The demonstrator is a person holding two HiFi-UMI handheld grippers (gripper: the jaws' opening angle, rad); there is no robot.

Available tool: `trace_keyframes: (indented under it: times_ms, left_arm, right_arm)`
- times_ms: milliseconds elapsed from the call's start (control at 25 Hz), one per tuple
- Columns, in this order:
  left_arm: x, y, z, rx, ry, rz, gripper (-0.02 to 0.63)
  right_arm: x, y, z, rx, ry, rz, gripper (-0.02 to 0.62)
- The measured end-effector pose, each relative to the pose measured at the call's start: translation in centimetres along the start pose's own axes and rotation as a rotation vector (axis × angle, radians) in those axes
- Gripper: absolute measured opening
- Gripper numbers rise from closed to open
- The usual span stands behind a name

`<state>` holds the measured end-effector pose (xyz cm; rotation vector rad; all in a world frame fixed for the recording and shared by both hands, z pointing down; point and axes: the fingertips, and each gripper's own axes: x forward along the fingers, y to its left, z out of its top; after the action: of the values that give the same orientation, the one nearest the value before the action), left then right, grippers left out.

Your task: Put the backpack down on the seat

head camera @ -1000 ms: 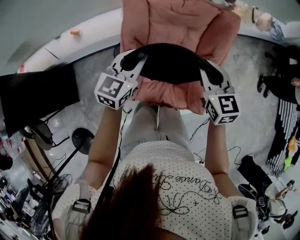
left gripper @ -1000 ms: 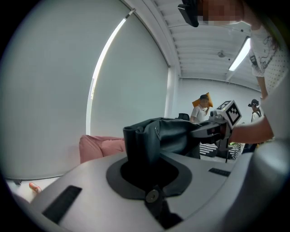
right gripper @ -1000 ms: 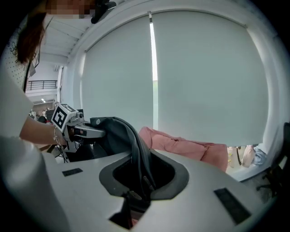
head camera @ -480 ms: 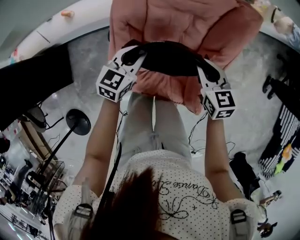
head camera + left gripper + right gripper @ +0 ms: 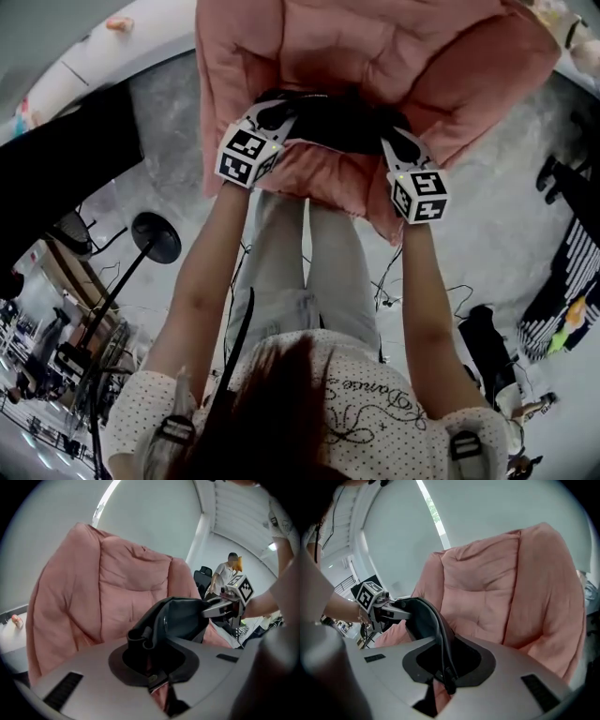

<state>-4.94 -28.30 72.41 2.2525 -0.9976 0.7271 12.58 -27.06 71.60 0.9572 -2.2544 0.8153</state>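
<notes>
A black backpack [image 5: 328,117] hangs between my two grippers just over the seat of a pink padded armchair [image 5: 356,47]. My left gripper [image 5: 272,117] is shut on a fold of the backpack's dark fabric [image 5: 180,618], which bunches in its jaws. My right gripper [image 5: 398,141] is shut on a black strap edge of the backpack [image 5: 419,616]. In each gripper view the chair's back [image 5: 112,583] [image 5: 497,588] rises behind the bag, and the opposite gripper [image 5: 225,606] [image 5: 379,605] shows at the bag's far end. Whether the backpack's underside touches the cushion is hidden.
A dark desk or screen [image 5: 56,178] stands at the left, with a round black stand base [image 5: 157,237] and cables on the grey floor. A white curved counter [image 5: 84,56] runs behind. Bags and shoes [image 5: 562,281] lie at the right. A person [image 5: 225,576] stands far off.
Both grippers have carried the backpack forward and closer in over the chair's seat. The chair now fills more of the head view's top. Neither grip has altered.
</notes>
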Motion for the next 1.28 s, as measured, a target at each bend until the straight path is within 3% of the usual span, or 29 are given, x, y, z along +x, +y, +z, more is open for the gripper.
trace_keyframes:
  times_ms: [240,400,560,600,680,720,920,1160,1280]
  left_arm:
    - [4.0,1.8,-5.4,-0.097,0.139,0.010,0.064]
    - [4.9,2.5,-6.3,-0.115,0.135,0.033,0.083]
    - [4.7,2.3,-6.0,-0.098,0.135,0.047,0.231]
    - [4.5,2.1,-6.0,-0.091,0.137,0.047,0.253]
    - [3.8,1.7,-6.0,-0.070,0.141,0.049,0.303]
    - [3.4,1.5,-6.0,-0.060,0.141,0.046,0.314]
    - [1.2,0.4,-5.6,-0.045,0.126,0.022,0.330]
    - [-2.3,-0.3,-2.8,-0.052,0.055,0.039,0.333]
    - [-4.6,0.1,-0.6,-0.047,-0.004,0.059,0.333]
  right_arm:
    - [4.1,-1.0,-4.8,0.051,0.107,0.006,0.072]
    - [5.4,-1.7,-5.5,0.086,0.117,0.018,0.083]
    - [5.1,-1.7,-5.7,0.101,0.141,0.032,0.112]
    - [5.0,-1.5,-5.8,0.106,0.147,0.038,0.134]
    - [4.7,-1.0,-6.2,0.118,0.165,0.055,0.286]
    - [4.5,-0.8,-6.4,0.115,0.177,0.061,0.311]
    - [3.2,0.4,-5.9,0.058,0.186,0.083,0.327]
    - [0.7,1.6,-1.6,0.057,0.089,0.080,0.325]
    - [-0.5,2.4,1.8,0.043,0.005,0.049,0.269]
